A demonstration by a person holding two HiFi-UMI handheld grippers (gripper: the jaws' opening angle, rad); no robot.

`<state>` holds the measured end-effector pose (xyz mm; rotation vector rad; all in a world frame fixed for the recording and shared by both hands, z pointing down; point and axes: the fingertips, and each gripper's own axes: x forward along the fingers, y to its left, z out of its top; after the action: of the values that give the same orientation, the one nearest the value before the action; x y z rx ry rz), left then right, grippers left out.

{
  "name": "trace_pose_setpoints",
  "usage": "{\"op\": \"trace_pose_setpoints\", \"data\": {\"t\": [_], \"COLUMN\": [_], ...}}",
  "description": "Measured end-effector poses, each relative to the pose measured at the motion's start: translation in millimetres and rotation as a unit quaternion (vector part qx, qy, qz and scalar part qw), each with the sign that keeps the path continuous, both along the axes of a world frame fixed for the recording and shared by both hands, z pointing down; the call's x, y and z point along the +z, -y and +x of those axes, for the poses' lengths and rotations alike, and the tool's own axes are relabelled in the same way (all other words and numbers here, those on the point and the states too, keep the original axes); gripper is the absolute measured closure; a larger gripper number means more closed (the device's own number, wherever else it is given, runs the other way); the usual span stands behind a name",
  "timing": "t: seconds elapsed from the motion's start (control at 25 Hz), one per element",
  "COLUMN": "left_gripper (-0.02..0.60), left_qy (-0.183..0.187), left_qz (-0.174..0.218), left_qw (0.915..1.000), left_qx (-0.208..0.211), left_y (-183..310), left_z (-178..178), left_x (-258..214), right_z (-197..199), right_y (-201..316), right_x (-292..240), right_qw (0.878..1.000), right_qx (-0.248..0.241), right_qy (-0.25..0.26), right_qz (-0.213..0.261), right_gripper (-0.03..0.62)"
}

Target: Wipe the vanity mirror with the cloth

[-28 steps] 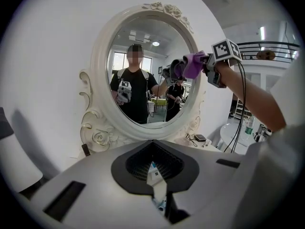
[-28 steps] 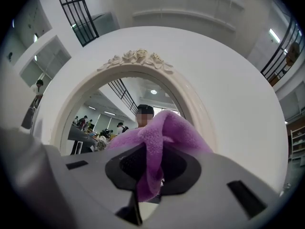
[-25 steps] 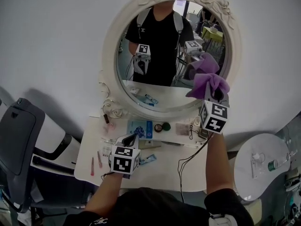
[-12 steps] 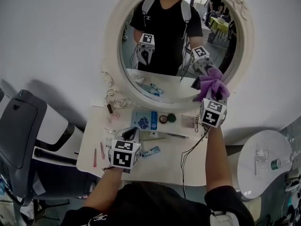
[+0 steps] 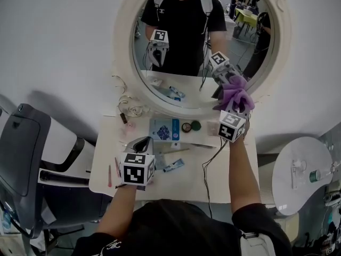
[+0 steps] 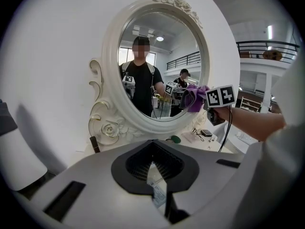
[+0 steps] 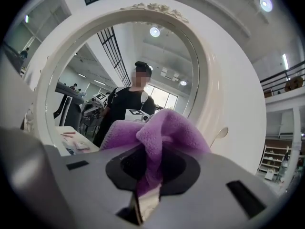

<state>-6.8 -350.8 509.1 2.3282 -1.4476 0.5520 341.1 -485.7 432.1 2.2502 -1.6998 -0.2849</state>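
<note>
Purple cloth (image 7: pixel 162 132) pinched fast in right gripper (image 7: pixel 147 185) jaws, bunched just ahead of the tips, against lower-right glass of vanity mirror (image 5: pixel 181 47) (contact likely, not certain). Remaining glass lies up-left of jaws. Left gripper (image 5: pixel 143 143) farther off, jaws together, empty.

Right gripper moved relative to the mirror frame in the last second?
Yes. In the head view the right gripper has carried the purple cloth lower on the mirror, from beside the right rim down onto the lower-right rim.
</note>
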Motion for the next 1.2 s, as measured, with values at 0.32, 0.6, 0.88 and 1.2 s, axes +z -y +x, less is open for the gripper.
{"op": "trace_pose_setpoints", "data": {"t": [0.32, 0.6, 0.88, 1.2], "left_gripper": [0.575, 0.575, 0.575, 0.575], "left_qy": [0.002, 0.002, 0.0, 0.002], "left_qz": [0.003, 0.008, 0.008, 0.01], "left_qw": [0.9999, 0.9991, 0.997, 0.9961], "left_qx": [-0.01, -0.041, -0.077, -0.087], "left_y": [1, -7, -20, -34], "left_z": [-22, -56, -86, -89], "left_x": [-1, -4, -3, -4], "right_z": [-44, -152, -245, -330], "right_y": [9, 24, 33, 29], "right_x": [78, 137, 122, 27], "right_qw": [0.987, 0.934, 0.858, 0.851], "right_qx": [-0.035, -0.09, -0.2, -0.36], "right_qy": [0.123, 0.29, 0.419, 0.33], "right_qz": [-0.101, -0.187, -0.219, -0.192], "right_gripper": [0.54, 0.54, 0.54, 0.539]}}
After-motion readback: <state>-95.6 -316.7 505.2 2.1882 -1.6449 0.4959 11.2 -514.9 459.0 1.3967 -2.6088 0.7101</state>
